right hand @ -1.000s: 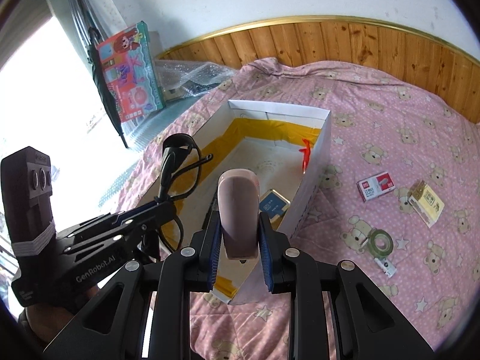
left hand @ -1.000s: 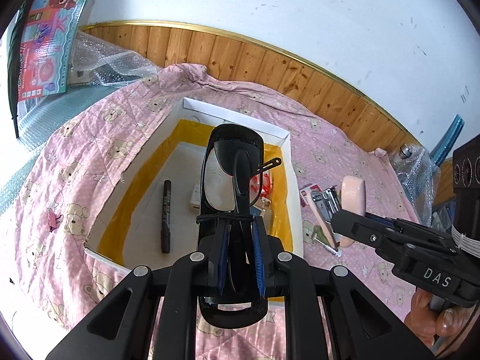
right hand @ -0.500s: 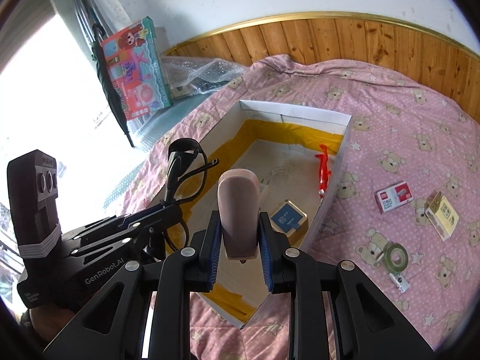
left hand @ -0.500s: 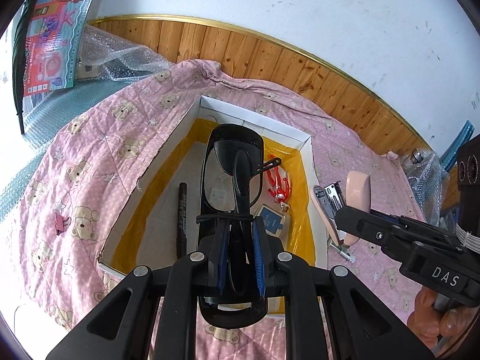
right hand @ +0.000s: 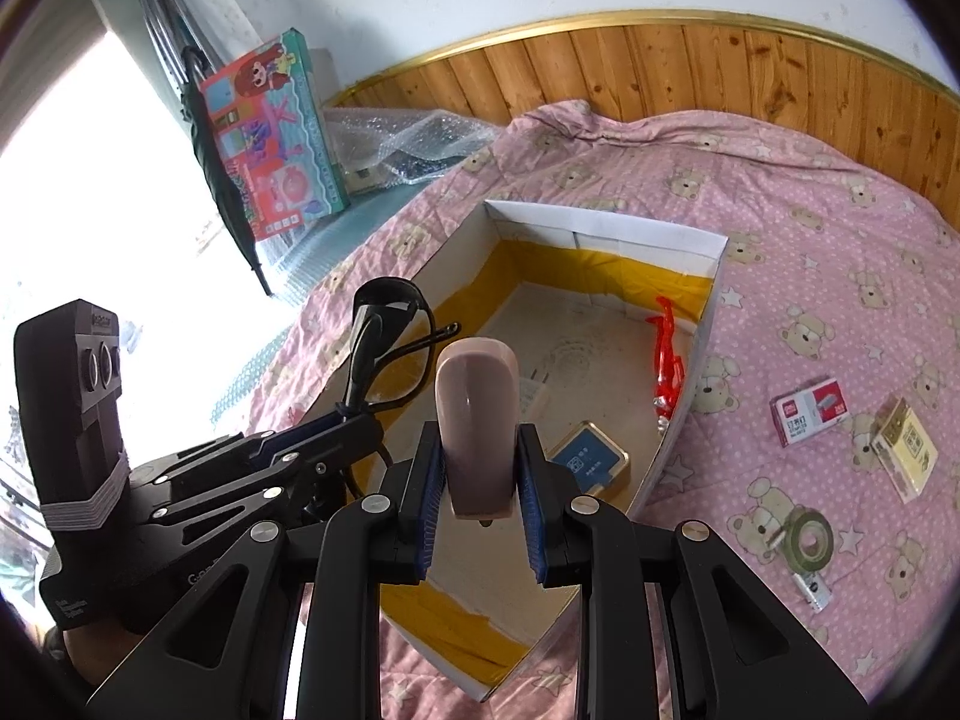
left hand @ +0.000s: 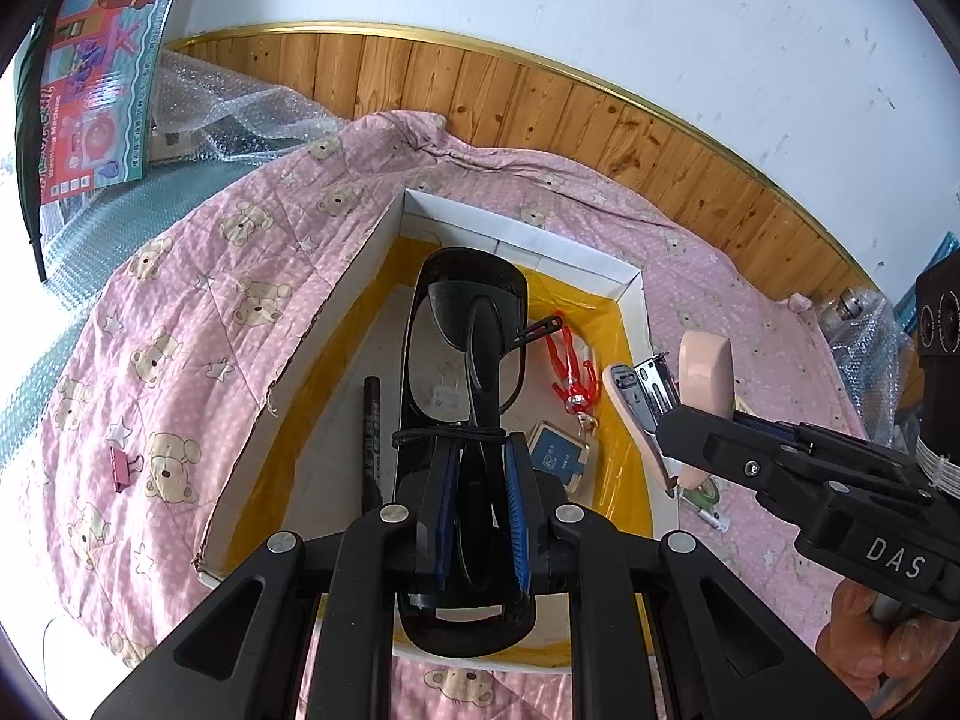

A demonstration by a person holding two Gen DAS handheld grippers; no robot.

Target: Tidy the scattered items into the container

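My left gripper point(left hand: 477, 468) is shut on folded black sunglasses point(left hand: 468, 348), which hang over the inside of a white box with yellow tape lining point(left hand: 522, 237). In the box lie a black marker point(left hand: 372, 426), a red toy figure point(left hand: 573, 372) and a blue square tag point(left hand: 555, 450). My right gripper point(right hand: 480, 468) is shut on a pink stapler point(right hand: 477, 420), held upright above the near part of the box point(right hand: 606, 228). In the left wrist view the stapler point(left hand: 705, 372) sits just right of the box's right wall. The sunglasses point(right hand: 384, 330) show at the left in the right wrist view.
On the pink bear-print quilt right of the box lie a red-and-white staple box point(right hand: 810, 411), a yellow packet point(right hand: 906, 456) and a green tape roll point(right hand: 810, 537). A pink binder clip point(left hand: 123, 468) lies left of the box. A toy box point(left hand: 96, 78) and bubble wrap point(left hand: 240, 114) sit at the far left.
Both grippers have moved forward over the box, which now looks larger and nearer. The stapler has come in from the right to the box's right wall. Both grips are unchanged.
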